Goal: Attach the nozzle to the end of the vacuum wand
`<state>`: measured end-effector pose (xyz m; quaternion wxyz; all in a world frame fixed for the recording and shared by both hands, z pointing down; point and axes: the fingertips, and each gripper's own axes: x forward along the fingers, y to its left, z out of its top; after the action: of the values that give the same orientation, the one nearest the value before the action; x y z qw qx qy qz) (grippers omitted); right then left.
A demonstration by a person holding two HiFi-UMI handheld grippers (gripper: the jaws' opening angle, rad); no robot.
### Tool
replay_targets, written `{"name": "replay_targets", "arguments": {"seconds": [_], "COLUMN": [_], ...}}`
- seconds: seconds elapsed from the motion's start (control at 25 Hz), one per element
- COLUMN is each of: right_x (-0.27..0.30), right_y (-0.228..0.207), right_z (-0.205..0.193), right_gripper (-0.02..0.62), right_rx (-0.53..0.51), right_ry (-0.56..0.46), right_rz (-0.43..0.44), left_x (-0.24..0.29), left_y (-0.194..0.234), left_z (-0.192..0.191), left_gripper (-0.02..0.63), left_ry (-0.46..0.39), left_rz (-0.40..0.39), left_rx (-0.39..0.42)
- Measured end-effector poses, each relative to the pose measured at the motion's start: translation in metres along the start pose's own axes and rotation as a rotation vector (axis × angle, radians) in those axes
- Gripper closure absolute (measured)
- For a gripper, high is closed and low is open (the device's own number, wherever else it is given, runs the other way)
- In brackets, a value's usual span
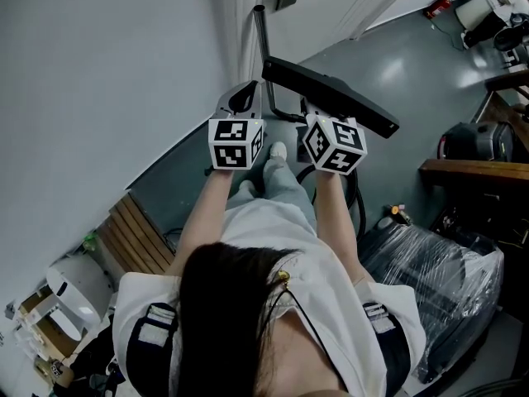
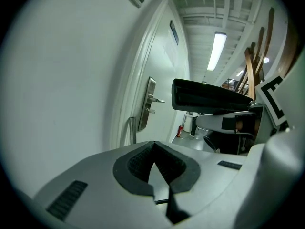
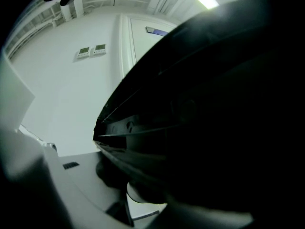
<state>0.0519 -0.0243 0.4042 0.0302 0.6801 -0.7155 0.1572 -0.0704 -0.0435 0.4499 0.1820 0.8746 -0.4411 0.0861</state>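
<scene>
Beside the wall [image 1: 99, 81], the right claw [image 1: 318, 121] grips the nozzle [image 1: 331, 93], the left claw [image 2: 153, 147] clenched empty.

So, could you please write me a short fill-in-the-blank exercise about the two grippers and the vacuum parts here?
1. The right gripper is closed on the black ___.
2. The left gripper has its jaws ___, with nothing between them.
3. The wand stands upright, and the nozzle is not yet ___ to its end.

Missing words: nozzle; shut; attached
</scene>
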Motion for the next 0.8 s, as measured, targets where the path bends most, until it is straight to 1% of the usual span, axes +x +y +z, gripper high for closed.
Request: {"name": "replay_targets", "arguments": {"seconds": [0.24, 0.48, 0.56, 0.72, 0.8], "right_x": [0.026, 0.054, 0.063, 0.081, 0.088], "right_y": [-0.013, -0.024, -0.031, -0.042, -0.044], "right_z": [0.003, 0.013, 0.016, 0.016, 0.013], "right_gripper": [0.407, 0.407, 0.407, 0.407, 0.407], "right_rx": [0.0, 0.001, -0.005, 0.0, -0.003], "right_ry": [0.024, 0.038, 0.043, 0.058, 0.071], "right_rz": [0.032, 0.063, 0.068, 0.084, 0.098], "left_x": [0.026, 0.05, 0.058, 0.075, 0.081], "left_y": [0.003, 0.017, 0.019, 0.019, 0.02], "left_z": [0.003, 0.002, -0.001, -0.006, -0.007], "left_gripper": [0.612, 0.612, 0.612, 0.612, 0.612], "left_ry": [0.02, 0.033, 0.046, 0.062, 0.06], "left_rz": [0.028, 0.076, 0.09, 0.118, 0.132], "left_rx": [-0.004, -0.058, -0.051, 0.003, -0.008]}}
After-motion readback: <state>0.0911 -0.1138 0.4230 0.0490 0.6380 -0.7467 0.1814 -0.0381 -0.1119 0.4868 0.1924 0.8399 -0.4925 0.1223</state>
